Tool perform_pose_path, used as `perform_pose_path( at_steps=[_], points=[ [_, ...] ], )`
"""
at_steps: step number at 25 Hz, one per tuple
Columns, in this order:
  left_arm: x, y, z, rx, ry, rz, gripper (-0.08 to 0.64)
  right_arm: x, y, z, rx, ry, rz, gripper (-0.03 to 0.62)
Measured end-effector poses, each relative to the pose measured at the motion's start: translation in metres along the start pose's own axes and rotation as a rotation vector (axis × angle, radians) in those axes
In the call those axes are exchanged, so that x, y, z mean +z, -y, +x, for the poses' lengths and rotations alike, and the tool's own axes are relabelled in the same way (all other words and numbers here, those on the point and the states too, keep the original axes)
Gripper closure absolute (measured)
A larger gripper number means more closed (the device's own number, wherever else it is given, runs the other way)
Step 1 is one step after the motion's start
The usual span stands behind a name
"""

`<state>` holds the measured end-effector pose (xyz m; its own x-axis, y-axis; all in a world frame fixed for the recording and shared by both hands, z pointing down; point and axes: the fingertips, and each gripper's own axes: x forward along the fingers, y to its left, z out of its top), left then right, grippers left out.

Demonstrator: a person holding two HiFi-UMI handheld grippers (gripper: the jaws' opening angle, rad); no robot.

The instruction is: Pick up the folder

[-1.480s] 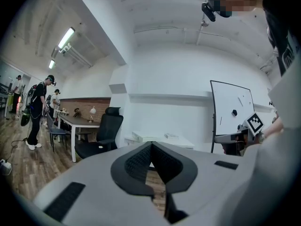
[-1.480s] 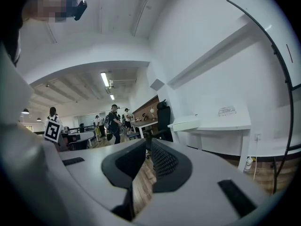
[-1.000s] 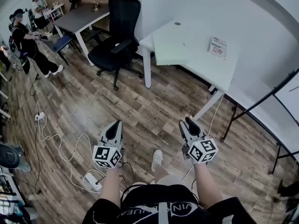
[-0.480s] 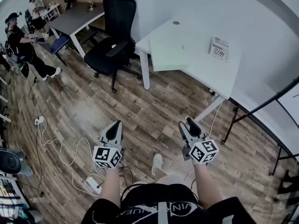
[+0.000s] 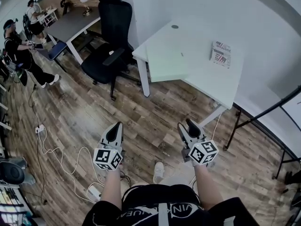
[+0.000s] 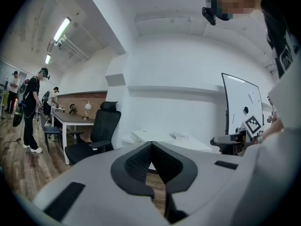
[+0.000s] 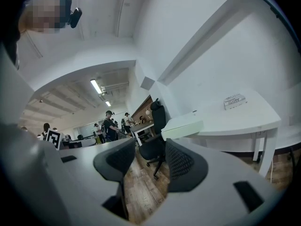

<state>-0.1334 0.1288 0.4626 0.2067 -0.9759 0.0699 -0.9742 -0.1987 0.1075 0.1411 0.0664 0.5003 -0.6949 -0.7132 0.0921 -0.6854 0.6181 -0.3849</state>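
The folder (image 5: pixel 167 62) is pale green and lies flat on the white counter (image 5: pixel 207 79), near the counter's corner at 9 o'clock in the head view. Nothing touches it. Both grippers are held low over the wood floor (image 5: pixel 141 112), well apart from the folder and pointing toward the counter. The left gripper (image 5: pixel 115 131) has the folder at about 1 o'clock from it. Its two jaws are pressed together at the tips, with nothing in them. The right gripper (image 5: pixel 186 126) has the folder at about 11 o'clock from it. Its jaws stand apart and are opening, and there is only air between them. In the right gripper view, the folder shows past the jaws as a thin light slab on the edge of the counter, up at about 1 o'clock from the jaws. A small printed booklet (image 5: pixel 221 54) lies on the counter too, at 3 o'clock from the folder and not touching it. A black chair (image 5: pixel 110 41) on wheels stands on the floor at 9 o'clock from the folder, just beside the counter. A white cable (image 5: pixel 61 149) curls over the floor at 9 o'clock from the left gripper. Some people (image 5: pixel 19 46) stand far off at 10 o'clock. One white shoe (image 5: pixel 158 171) shows on the floor between the two arms.
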Motion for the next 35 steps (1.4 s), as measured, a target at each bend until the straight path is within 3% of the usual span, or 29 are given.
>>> perform_pose_path(
  at_steps=[8,18,23,35],
  points=[
    [0.002,-0.011,0.039,-0.006,0.008,0.007,0.548,0.009,0.020,0.030,0.008,0.005,0.014,0.394],
    [-0.004,-0.031,0.047,0.005,0.003,0.000,0.548,0.006,0.024,0.058,0.020,-0.016,0.025,0.394],
    [-0.009,-0.043,0.057,-0.030,-0.001,-0.004,0.548,0.006,0.026,0.074,0.012,-0.017,0.030,0.391],
    [-0.007,-0.076,0.149,-0.064,0.004,-0.016,0.548,0.019,0.066,0.133,-0.049,0.013,0.140,0.378]
  ],
)
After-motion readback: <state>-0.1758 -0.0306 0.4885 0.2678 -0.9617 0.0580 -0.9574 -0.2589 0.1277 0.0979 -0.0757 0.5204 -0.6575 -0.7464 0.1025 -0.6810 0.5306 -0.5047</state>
